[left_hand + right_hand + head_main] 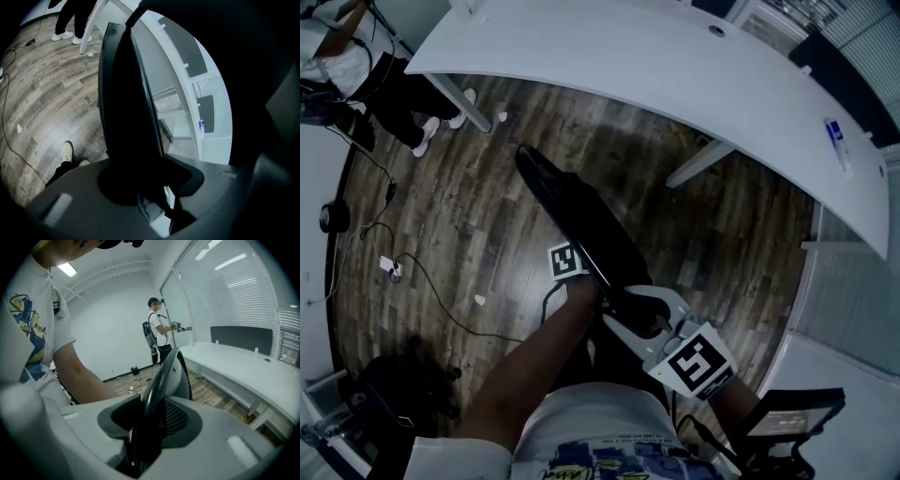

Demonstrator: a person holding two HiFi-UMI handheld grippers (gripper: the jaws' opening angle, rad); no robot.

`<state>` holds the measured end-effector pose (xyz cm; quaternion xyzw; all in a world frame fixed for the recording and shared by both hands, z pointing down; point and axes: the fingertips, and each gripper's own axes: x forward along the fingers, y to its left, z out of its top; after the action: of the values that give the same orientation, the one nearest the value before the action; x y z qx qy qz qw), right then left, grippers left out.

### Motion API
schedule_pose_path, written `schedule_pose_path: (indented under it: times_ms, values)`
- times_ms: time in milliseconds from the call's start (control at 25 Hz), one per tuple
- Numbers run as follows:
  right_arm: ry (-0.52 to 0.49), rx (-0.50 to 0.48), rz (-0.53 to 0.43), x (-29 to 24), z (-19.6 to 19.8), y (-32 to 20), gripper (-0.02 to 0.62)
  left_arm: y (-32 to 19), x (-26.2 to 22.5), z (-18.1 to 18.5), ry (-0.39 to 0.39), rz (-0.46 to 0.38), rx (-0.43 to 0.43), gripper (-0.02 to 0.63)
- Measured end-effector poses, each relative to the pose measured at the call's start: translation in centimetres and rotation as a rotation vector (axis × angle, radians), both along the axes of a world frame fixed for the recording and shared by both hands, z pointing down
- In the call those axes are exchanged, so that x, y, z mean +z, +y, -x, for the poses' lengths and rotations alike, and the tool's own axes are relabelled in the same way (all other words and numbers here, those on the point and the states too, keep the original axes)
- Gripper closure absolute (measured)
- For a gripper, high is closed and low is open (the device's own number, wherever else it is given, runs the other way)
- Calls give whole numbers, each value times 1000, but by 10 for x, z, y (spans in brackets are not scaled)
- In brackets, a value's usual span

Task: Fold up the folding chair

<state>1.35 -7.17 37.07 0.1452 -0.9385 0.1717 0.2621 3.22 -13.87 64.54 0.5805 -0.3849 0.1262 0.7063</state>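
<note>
Floor (469, 216): was planked; desk (675, 66) at one o'clock.
Folding chair (581, 225): was clamped by left gripper (153, 206) and right gripper (143, 437).

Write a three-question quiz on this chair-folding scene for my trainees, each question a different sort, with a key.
1. True or false: the left gripper and the right gripper both grip the folding chair.
2. The floor under the chair is: A carpet; B wood planks; C tiles.
3. Fill in: the white furniture curving across the top of the head view is a ____.
Key: 1 true; 2 B; 3 desk.
</note>
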Motion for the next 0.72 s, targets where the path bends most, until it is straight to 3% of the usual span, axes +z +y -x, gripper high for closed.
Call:
schedule_pose_path:
  times_ms: [360, 720]
  values:
    - [-11, -49, 22, 2, 48, -45, 462, -33, -3, 52, -25, -4, -85, 449]
    - [-42, -159, 62, 17, 49, -100, 462, -79, 10, 68, -65, 16, -182, 451]
